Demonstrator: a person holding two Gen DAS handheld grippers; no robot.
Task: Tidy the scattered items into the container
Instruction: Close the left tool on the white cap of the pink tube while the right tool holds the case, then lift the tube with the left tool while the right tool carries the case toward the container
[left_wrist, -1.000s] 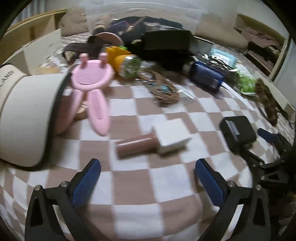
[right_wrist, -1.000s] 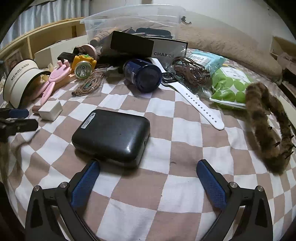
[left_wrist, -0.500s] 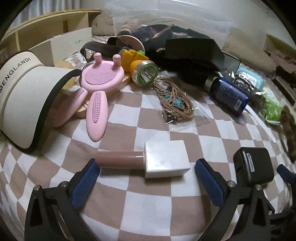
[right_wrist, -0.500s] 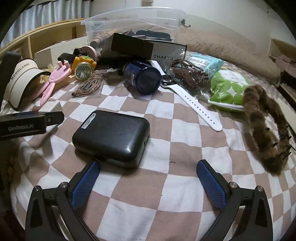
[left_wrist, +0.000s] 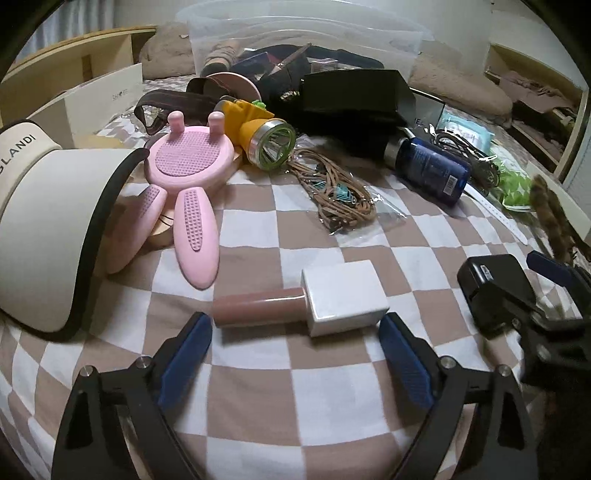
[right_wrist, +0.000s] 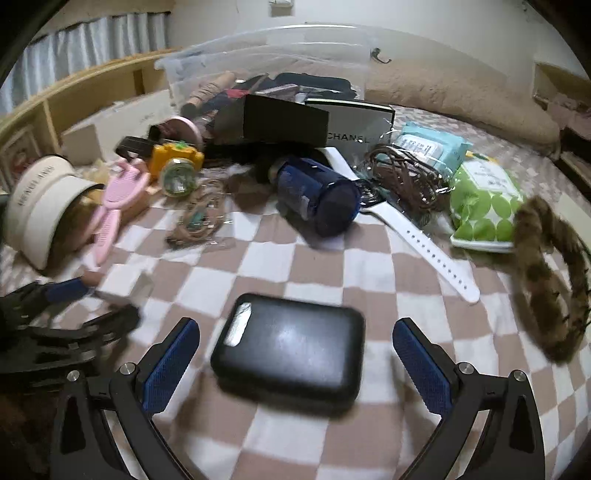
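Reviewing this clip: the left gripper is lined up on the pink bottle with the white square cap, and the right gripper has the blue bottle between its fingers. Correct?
Not quite. The right gripper has the black case between its fingers, not the blue bottle, which lies farther back on the checked blanket, as the right wrist view shows. The left gripper is indeed lined up on the pink bottle, its jaws closing.

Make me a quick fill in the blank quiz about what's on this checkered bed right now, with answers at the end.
1. The pink tube between the left claw fingers has a ____ square cap.
2. The yellow flashlight lies beside the ____ bunny-shaped brush.
3. The case between the right claw fingers is ____.
4. The clear storage bin already holds ____.

Answers: white; pink; black; items
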